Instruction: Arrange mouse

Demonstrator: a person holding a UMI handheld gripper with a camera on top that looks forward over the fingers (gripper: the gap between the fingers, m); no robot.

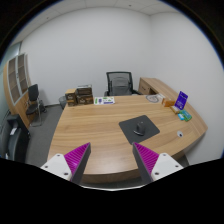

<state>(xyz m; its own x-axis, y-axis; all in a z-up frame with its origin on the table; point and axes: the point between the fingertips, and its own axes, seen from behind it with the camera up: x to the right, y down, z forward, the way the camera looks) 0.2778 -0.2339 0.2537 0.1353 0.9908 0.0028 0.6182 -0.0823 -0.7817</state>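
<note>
My claw (109, 160) hung with its fingers apart, holding nothing, above the worktop (90, 135); beyond them what looked like the mouse (140, 127) lay on a dark mat (137, 128).

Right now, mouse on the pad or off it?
On it: the mouse sits atop the dark mouse pad on the table, beyond the open gripper.

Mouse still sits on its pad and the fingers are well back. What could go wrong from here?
The mouse lies far beyond the open fingers, so a long reach across the table may arrive off-centre and push it instead of gripping it. It is low and dark on a dark mouse pad, so the fingers may catch the pad and drag it along.
</note>
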